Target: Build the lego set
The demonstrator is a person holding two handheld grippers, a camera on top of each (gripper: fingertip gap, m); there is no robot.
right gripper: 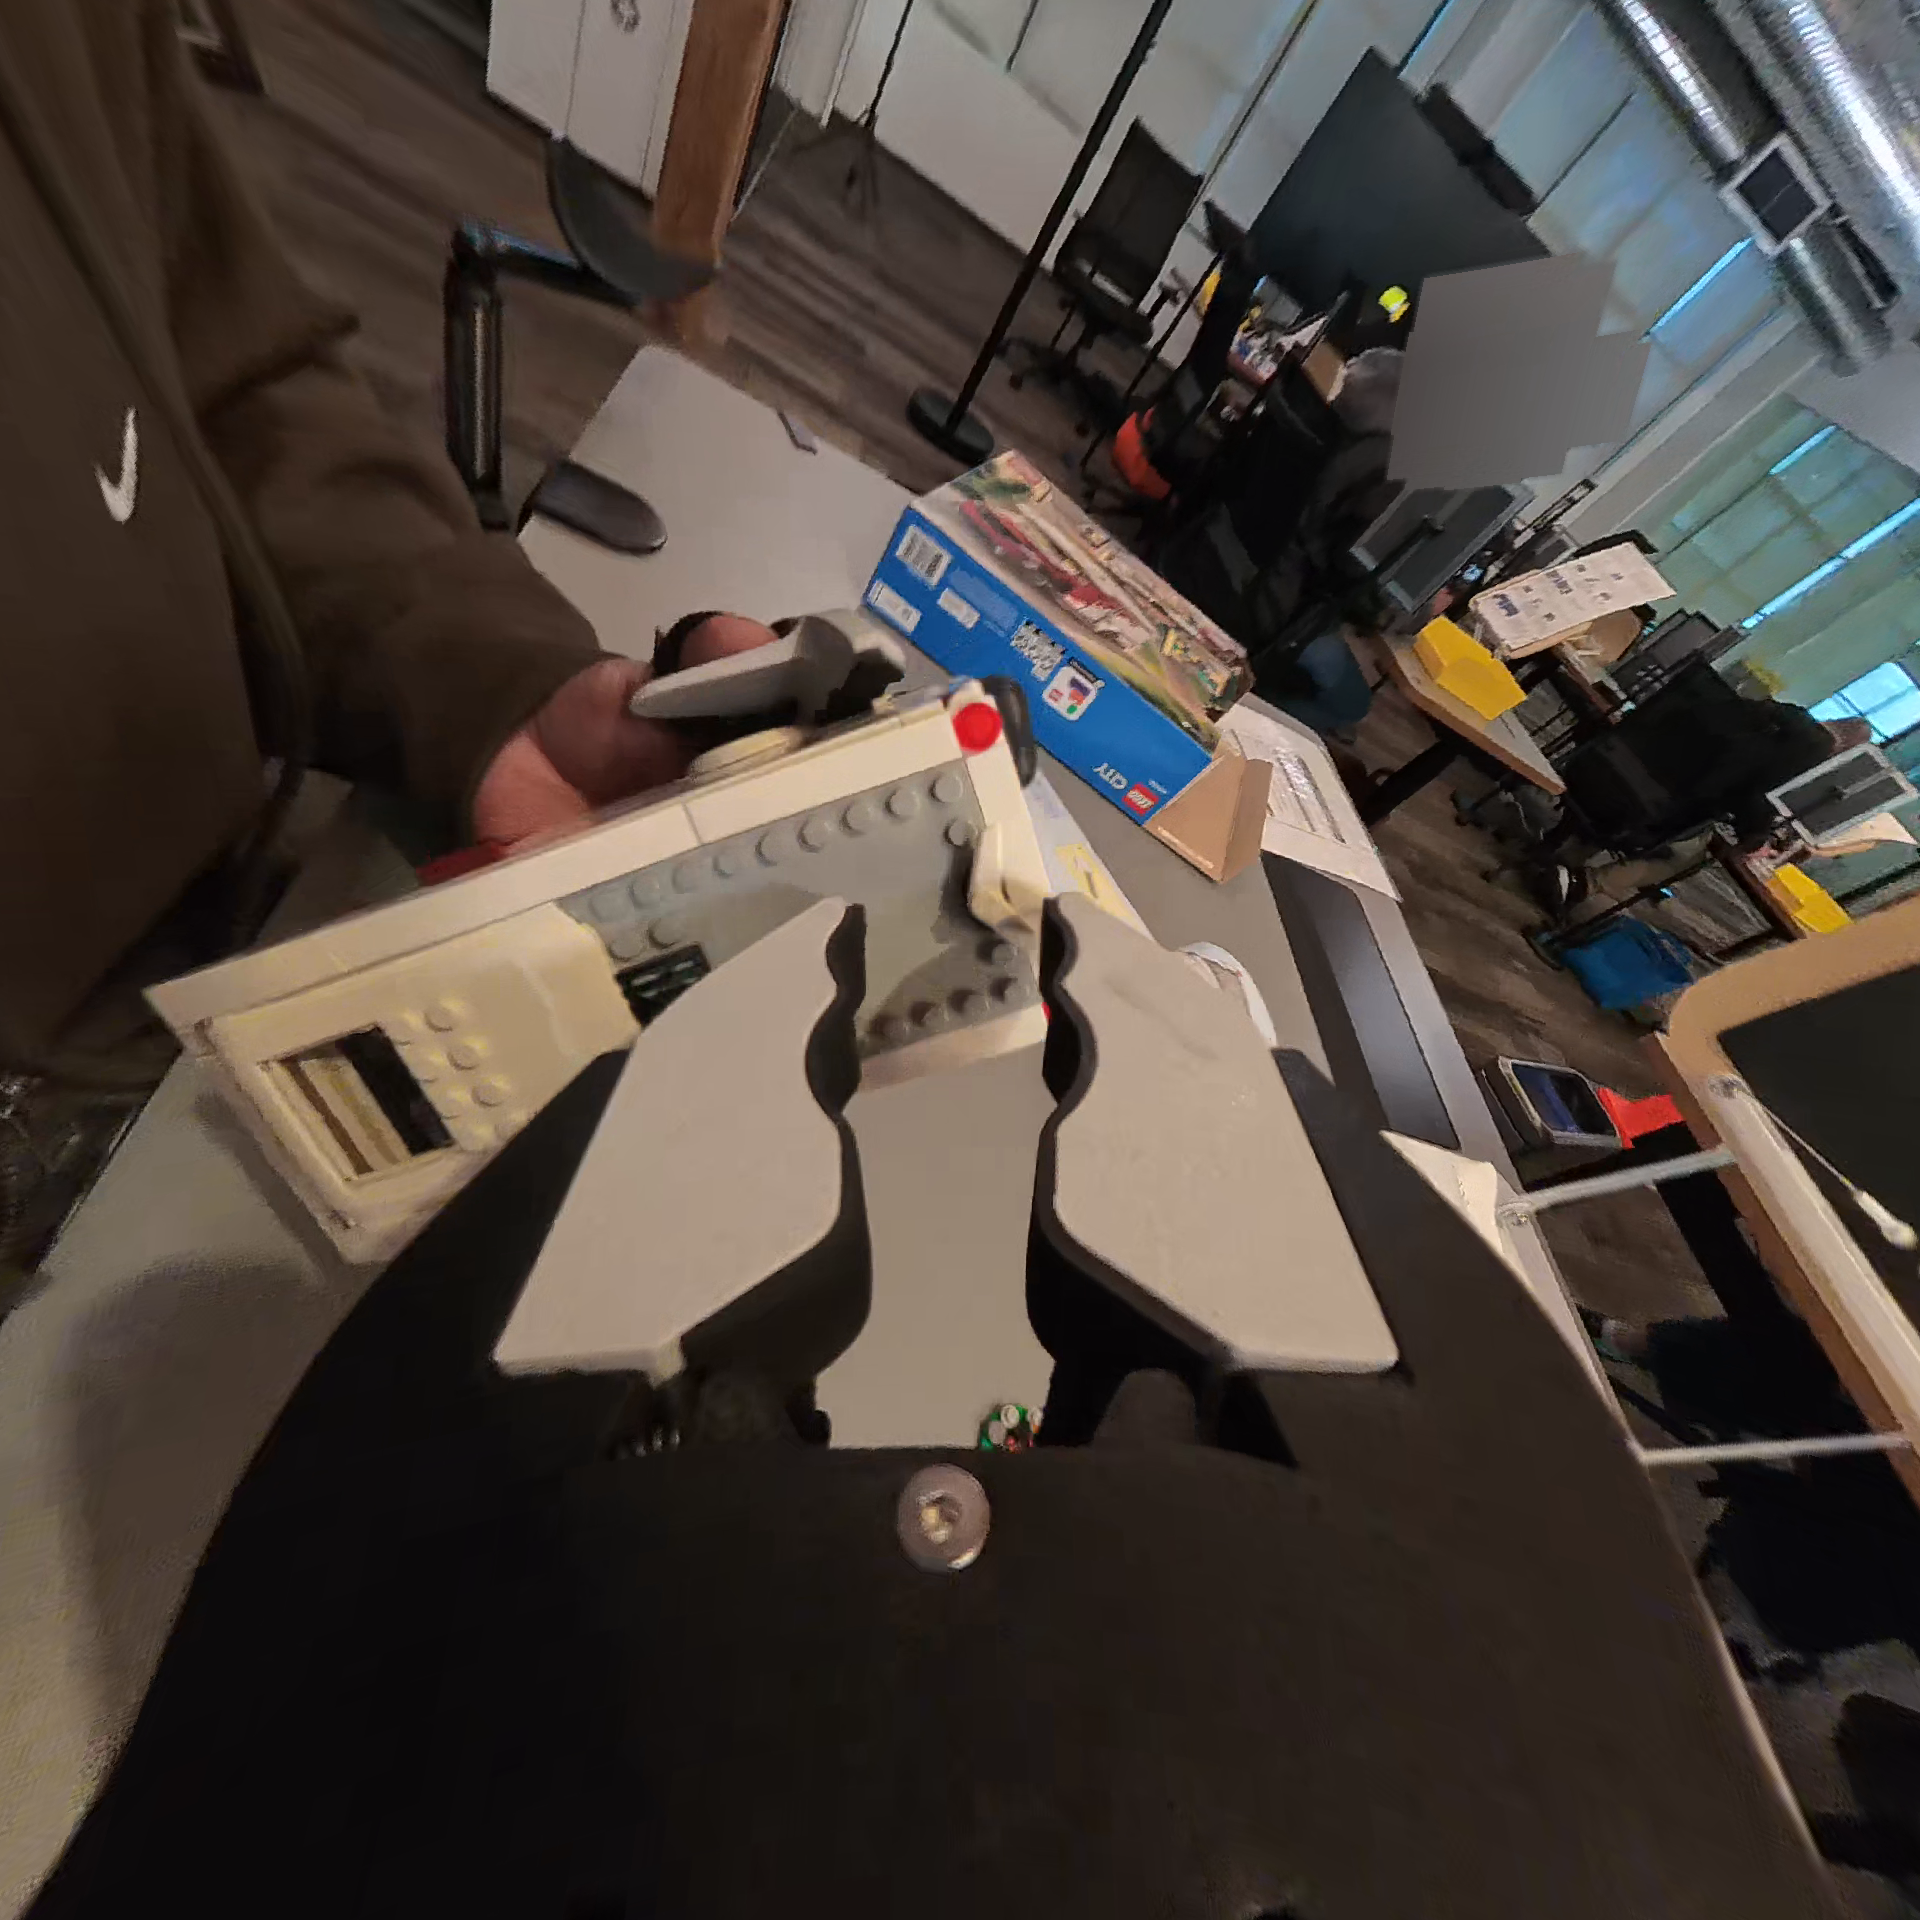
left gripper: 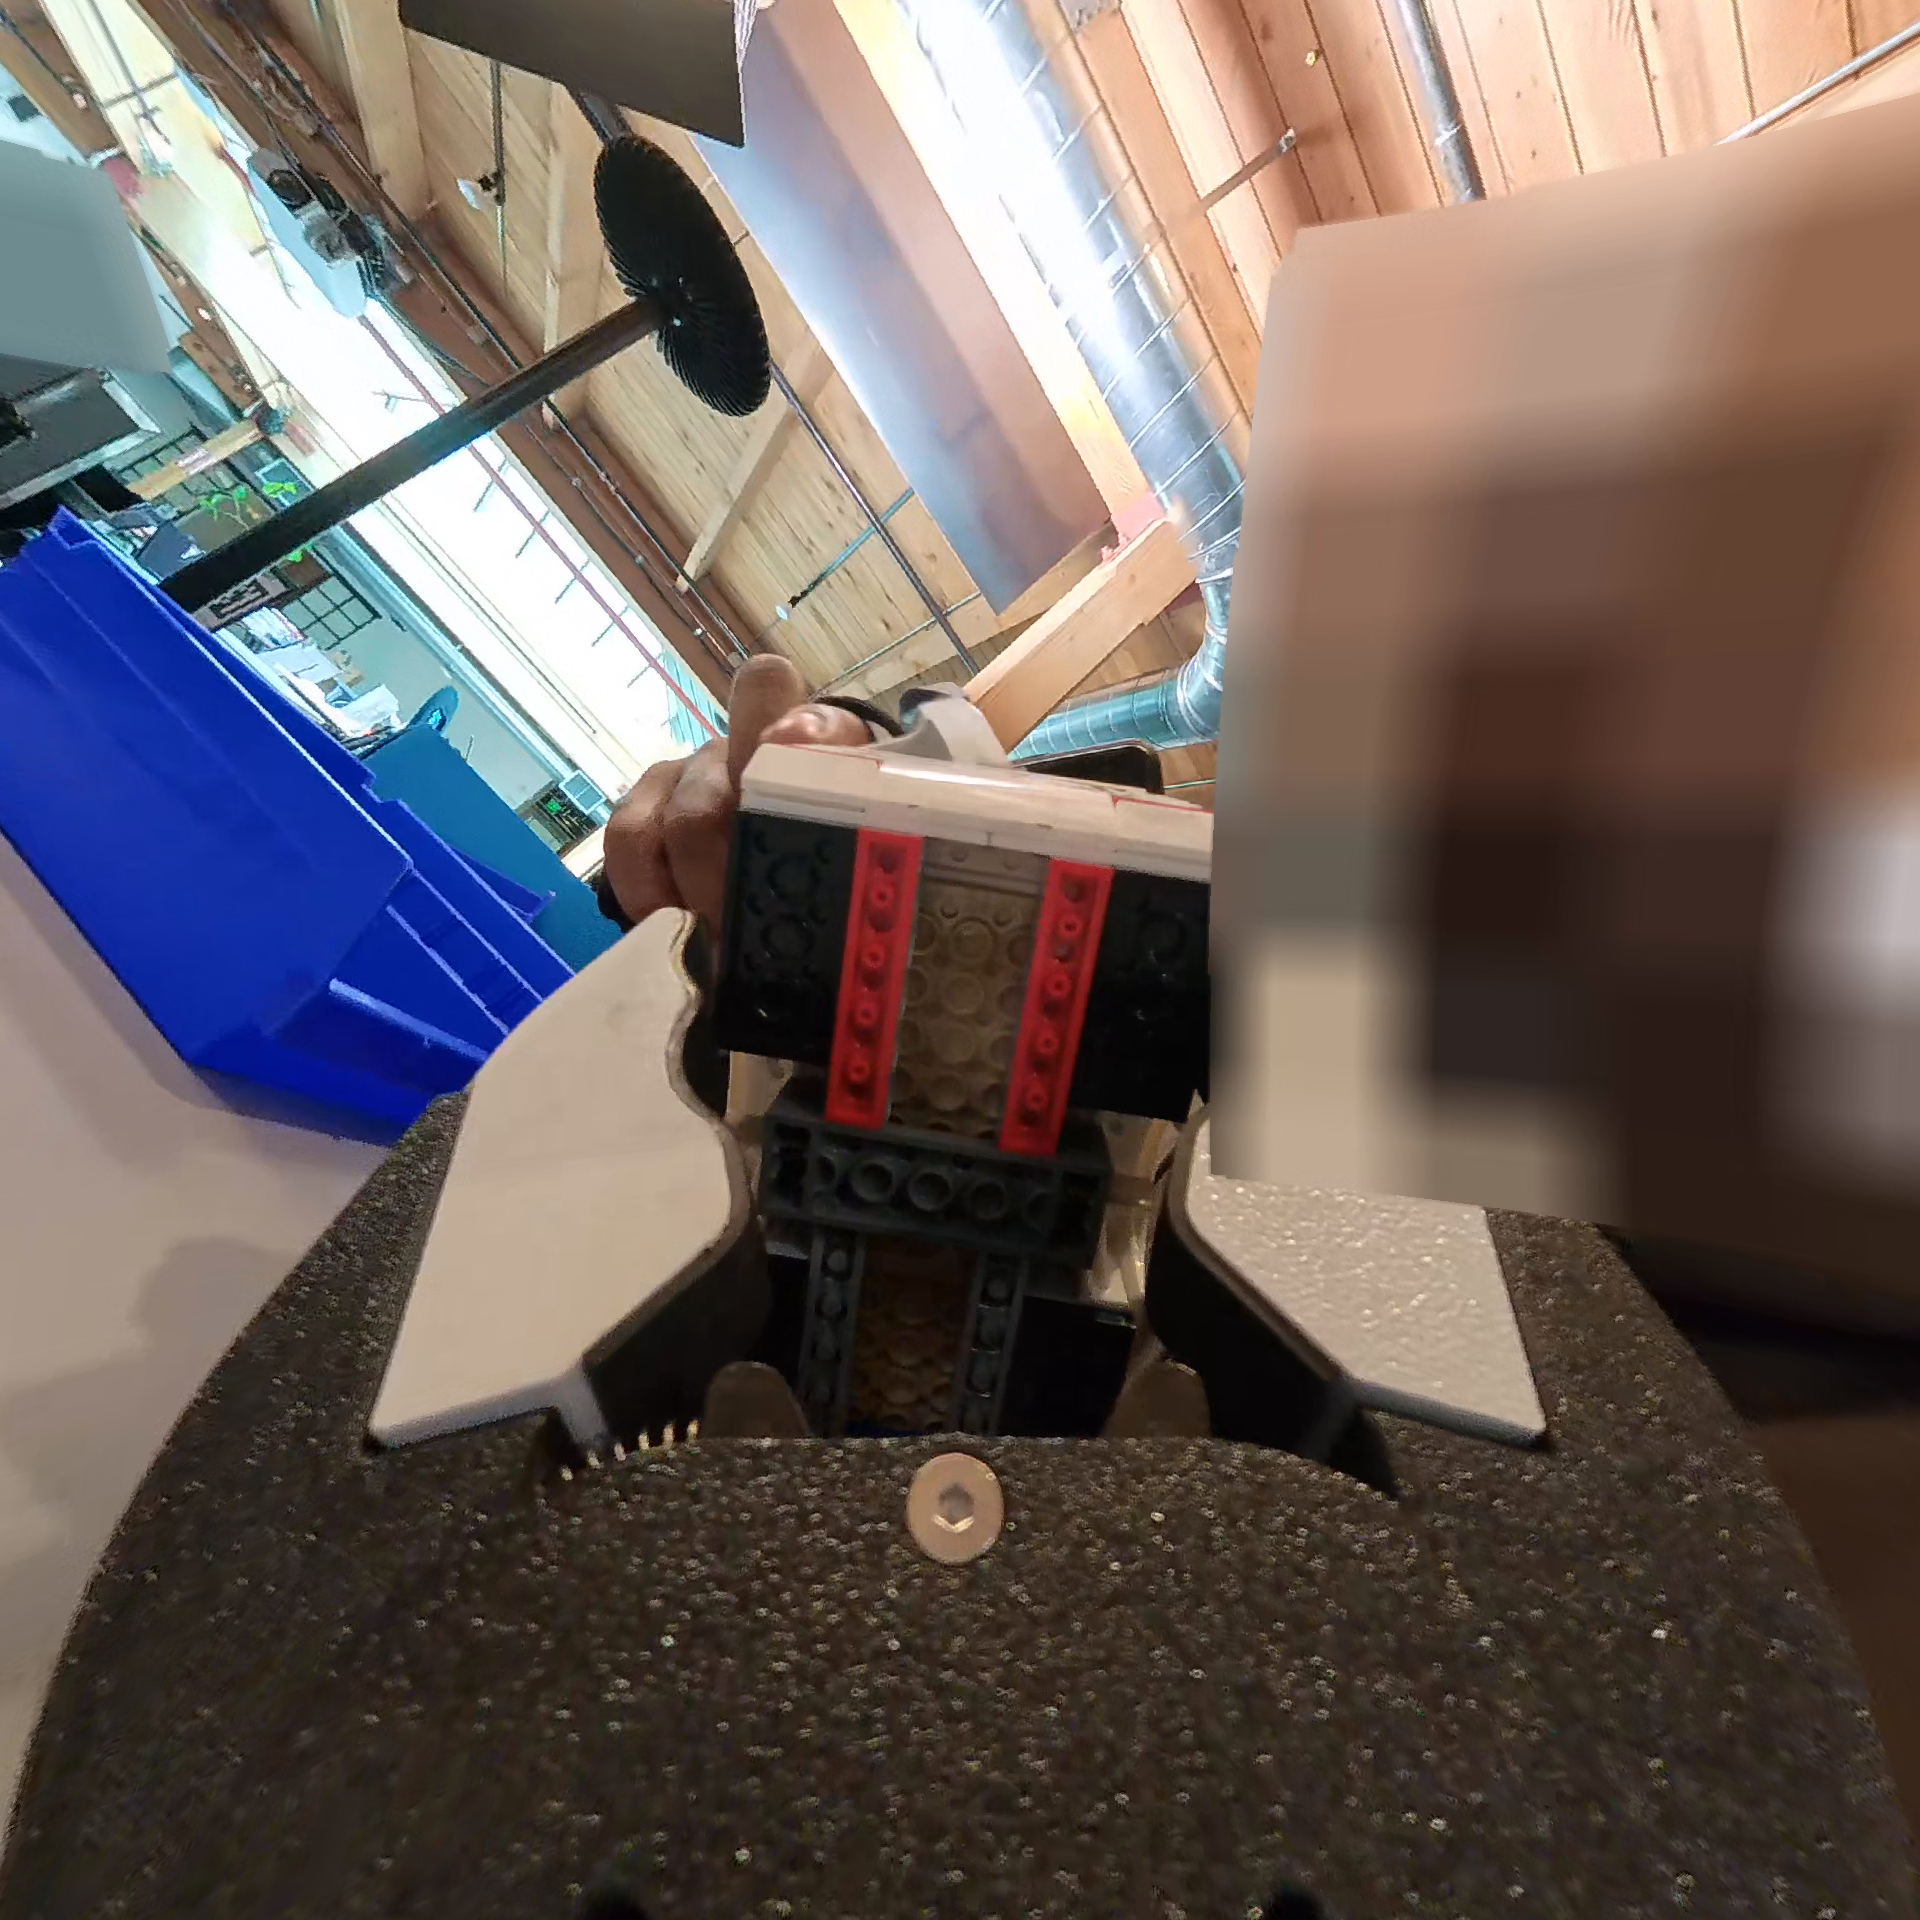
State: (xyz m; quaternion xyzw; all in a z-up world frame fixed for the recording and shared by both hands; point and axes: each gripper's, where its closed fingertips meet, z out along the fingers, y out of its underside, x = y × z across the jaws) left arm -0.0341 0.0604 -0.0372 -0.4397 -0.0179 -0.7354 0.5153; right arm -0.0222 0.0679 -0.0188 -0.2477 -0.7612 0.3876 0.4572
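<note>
My left gripper (left gripper: 956, 1039) is shut on a brick model (left gripper: 966, 966) and holds it up in the air. The left wrist view shows the model's underside, which is black with two red strips and a tan middle. The left finger (left gripper: 623, 1060) presses on its black side, and a blurred patch hides the other fingertip. The right wrist view shows the model's white and grey studded top (right gripper: 748, 894), tilted. My right gripper (right gripper: 948, 930) is open, with its fingers either side of the model's grey corner. One fingertip (right gripper: 1081, 966) is next to a small cream piece (right gripper: 1000, 883).
A blue brick-set box (right gripper: 1049, 644) lies on the grey table (right gripper: 727, 488), with paper sheets (right gripper: 1309, 800) beside it. Blue bins (left gripper: 208, 831) stand to the left. A person's brown sleeve (right gripper: 208, 520) is close on the left. Desks and chairs fill the room behind. My two grippers' fingertips are within a few centimetres of each other.
</note>
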